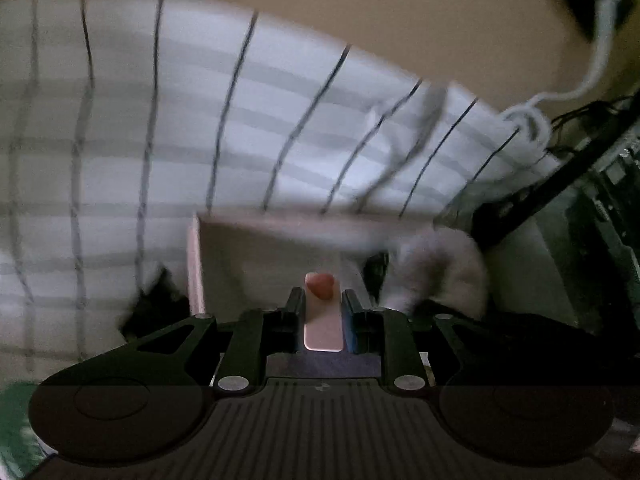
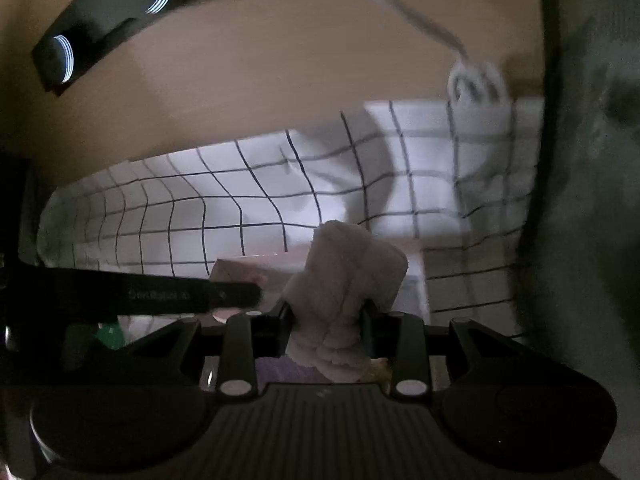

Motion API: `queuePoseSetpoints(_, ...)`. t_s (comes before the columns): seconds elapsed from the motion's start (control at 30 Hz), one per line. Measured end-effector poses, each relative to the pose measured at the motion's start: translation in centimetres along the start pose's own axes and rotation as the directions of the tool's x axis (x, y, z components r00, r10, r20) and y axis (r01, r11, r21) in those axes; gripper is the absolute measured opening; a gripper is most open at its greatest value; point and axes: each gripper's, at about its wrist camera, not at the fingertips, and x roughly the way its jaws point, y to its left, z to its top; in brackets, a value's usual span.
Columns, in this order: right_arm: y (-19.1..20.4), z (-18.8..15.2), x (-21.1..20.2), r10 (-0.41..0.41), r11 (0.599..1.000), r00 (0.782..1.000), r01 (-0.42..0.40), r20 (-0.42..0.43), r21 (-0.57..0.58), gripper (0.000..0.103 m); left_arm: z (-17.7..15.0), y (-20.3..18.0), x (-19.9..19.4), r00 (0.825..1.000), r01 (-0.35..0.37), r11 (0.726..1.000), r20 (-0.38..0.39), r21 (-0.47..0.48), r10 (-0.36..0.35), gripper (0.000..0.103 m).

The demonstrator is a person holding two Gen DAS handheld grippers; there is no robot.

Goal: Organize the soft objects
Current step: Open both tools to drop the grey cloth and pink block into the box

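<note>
In the left wrist view my left gripper (image 1: pixel 322 296) is shut on a flat pink strip (image 1: pixel 323 328) that has a reddish lump at its tip. Just beyond it blurs the rim of a pale pink box (image 1: pixel 276 226). In the right wrist view my right gripper (image 2: pixel 328 308) is shut on a fluffy pale lilac cloth (image 2: pixel 348 272), bunched into a roll that sticks up past the fingers. The same cloth (image 1: pixel 440 268) shows at the right of the left view. The left gripper's black side (image 2: pixel 160 294) crosses in front of the pink box (image 2: pixel 248 266).
A white sheet with a thin black grid (image 2: pixel 180 216) lies under and beyond both grippers, also blurred as the sheet (image 1: pixel 160 120). A tan surface (image 2: pixel 260 60) lies behind it. A white cord (image 1: pixel 600 52) hangs at the upper right. Dark furniture (image 1: pixel 580 184) stands at the right.
</note>
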Motion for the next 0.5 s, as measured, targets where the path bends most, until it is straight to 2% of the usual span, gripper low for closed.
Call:
queuePoseSetpoints(0.07, -0.4, -0.4, 2.2, -0.006, 1.000, 1.000, 0.006, -0.028, 0.019, 0.035, -0.1, 0.5, 0.4, 0.999, 0.036, 0.999, 0.002, -0.019, -0.036, 0.022)
queuePoseSetpoints(0.17, -0.7, -1.2, 4.0, 0.010, 1.000, 0.999, -0.009, -0.038, 0.022, 0.042, -0.3, 0.8, -0.6, 0.995, 0.054, 0.998, 0.082, -0.026, -0.052, 0.022)
queuePoseSetpoints(0.27, -0.4, -1.4, 3.9, 0.003, 1.000, 1.000, -0.003, -0.017, -0.013, 0.046, -0.2, 0.6, -2.6, 0.983, 0.028, 0.999, 0.181, -0.026, -0.022, 0.022)
queuePoseSetpoints(0.33, -0.2, -1.2, 3.7, -0.017, 0.999, 1.000, 0.017, 0.005, -0.029, 0.049, -0.1, 0.2, -3.8, 0.977, -0.002, 1.000, 0.214, 0.000, 0.002, 0.022)
queuePoseSetpoints(0.5, -0.1, -1.3, 2.3, -0.026, 1.000, 0.999, 0.026, 0.029, 0.000, 0.050, -1.7, -0.2, -8.5, 0.953, 0.006, 0.999, 0.304, 0.040, -0.018, 0.022)
